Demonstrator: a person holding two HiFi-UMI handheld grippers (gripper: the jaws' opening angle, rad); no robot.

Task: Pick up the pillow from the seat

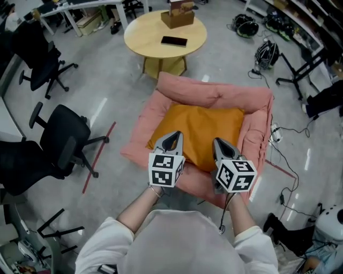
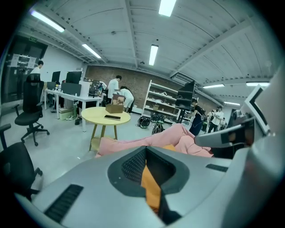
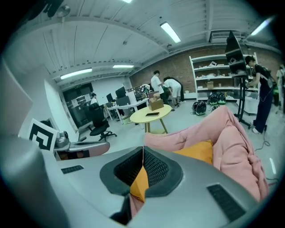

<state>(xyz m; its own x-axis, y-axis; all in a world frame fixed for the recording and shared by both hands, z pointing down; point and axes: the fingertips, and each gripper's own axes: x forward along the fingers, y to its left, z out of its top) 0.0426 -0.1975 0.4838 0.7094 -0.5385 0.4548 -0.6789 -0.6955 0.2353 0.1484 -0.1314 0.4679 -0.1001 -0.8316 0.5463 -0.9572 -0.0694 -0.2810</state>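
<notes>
An orange pillow (image 1: 201,128) lies flat inside a pink padded seat (image 1: 214,91) on the floor. My left gripper (image 1: 172,134) hovers over the pillow's front left part with its jaws shut and nothing held. My right gripper (image 1: 217,141) is beside it over the front right part, also shut and empty. In the left gripper view the closed left gripper (image 2: 145,149) points across the seat (image 2: 147,140), and the pillow (image 2: 151,187) shows through the gap behind the tips. The right gripper view shows the shut right gripper (image 3: 143,149), the pillow (image 3: 196,151) and the seat's raised side (image 3: 231,133).
A round yellow table (image 1: 155,35) stands just beyond the seat with a cardboard box (image 1: 177,13) and a black phone (image 1: 174,41) on it. Black office chairs (image 1: 59,139) stand to the left. Cables (image 1: 284,134) trail on the floor to the right. People stand at far desks.
</notes>
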